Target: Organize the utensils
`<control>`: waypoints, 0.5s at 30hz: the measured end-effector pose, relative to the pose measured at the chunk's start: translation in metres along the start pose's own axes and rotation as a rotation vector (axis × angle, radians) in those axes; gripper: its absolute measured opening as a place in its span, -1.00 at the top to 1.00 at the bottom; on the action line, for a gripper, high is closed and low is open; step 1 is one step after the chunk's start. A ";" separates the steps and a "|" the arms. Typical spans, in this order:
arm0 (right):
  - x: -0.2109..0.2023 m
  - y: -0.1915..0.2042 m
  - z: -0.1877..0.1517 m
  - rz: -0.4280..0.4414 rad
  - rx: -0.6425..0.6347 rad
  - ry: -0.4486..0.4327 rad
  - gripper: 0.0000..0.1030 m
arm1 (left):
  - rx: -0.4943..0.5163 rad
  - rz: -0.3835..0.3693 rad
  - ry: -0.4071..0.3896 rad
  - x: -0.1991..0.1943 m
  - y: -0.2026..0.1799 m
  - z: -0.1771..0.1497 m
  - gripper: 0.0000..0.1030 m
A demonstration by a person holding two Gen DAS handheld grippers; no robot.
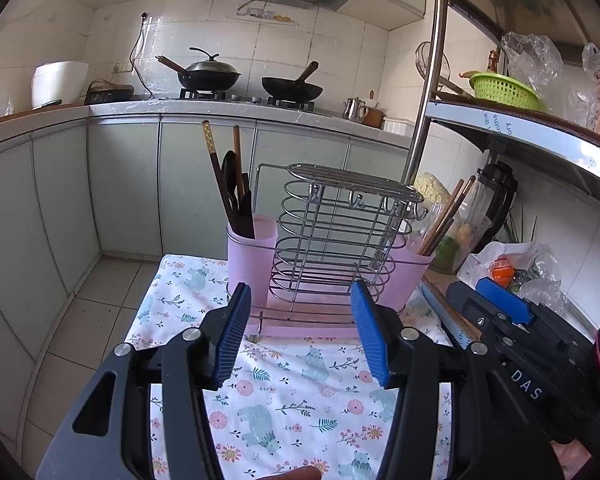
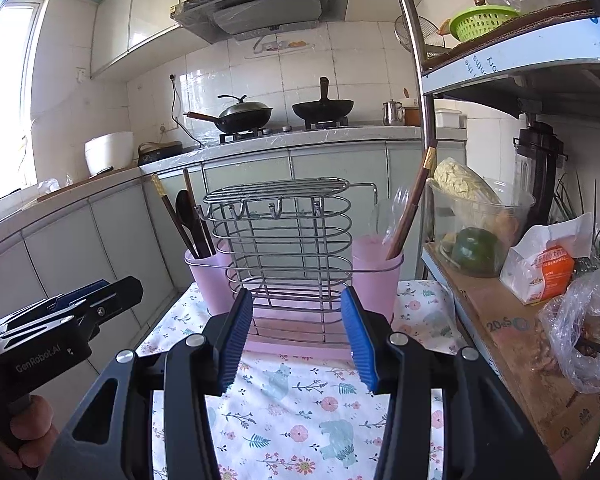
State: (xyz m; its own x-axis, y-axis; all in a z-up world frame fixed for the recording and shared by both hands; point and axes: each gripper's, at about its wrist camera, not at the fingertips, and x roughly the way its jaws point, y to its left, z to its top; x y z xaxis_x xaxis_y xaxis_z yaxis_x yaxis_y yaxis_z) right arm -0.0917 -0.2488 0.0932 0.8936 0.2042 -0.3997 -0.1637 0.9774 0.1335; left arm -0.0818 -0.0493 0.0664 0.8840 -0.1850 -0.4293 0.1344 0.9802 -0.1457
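Fingers (image 1: 236,332) of both grippers wide apart, holding nothing.

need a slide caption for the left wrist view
Open left tongs face a wire utensil rack flanked by two pink cups holding chopsticks.

The left gripper (image 1: 300,328) stands with jaws wide apart and nothing between them, over a floral cloth (image 1: 300,400). At twelve o'clock from it, a wire rack (image 1: 332,240) sits on a pink tray (image 1: 300,330), flanked by two pink cups. The cup at eleven (image 1: 252,256) holds dark chopsticks (image 1: 220,176) and a dark spoon (image 1: 229,172), all upright and leaning left. The cup at one (image 1: 408,276) holds brown chopsticks (image 1: 446,216) tilted right. At three o'clock lies the right gripper (image 1: 504,300), its jaw gap hidden.
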 end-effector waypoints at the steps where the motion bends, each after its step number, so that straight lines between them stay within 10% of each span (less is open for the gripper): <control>1: 0.000 -0.001 0.000 -0.002 0.000 0.001 0.11 | 0.003 0.002 0.000 0.000 -0.002 -0.001 -0.02; 15: 0.001 -0.006 -0.007 -0.016 0.005 0.019 0.11 | 0.049 0.036 0.015 0.006 -0.013 -0.006 -0.02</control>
State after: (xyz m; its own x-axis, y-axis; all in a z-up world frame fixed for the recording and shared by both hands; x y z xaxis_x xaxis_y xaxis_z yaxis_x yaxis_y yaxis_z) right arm -0.0924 -0.2537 0.0858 0.8880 0.1896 -0.4189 -0.1472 0.9803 0.1315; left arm -0.0812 -0.0634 0.0605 0.8818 -0.1503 -0.4471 0.1248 0.9884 -0.0862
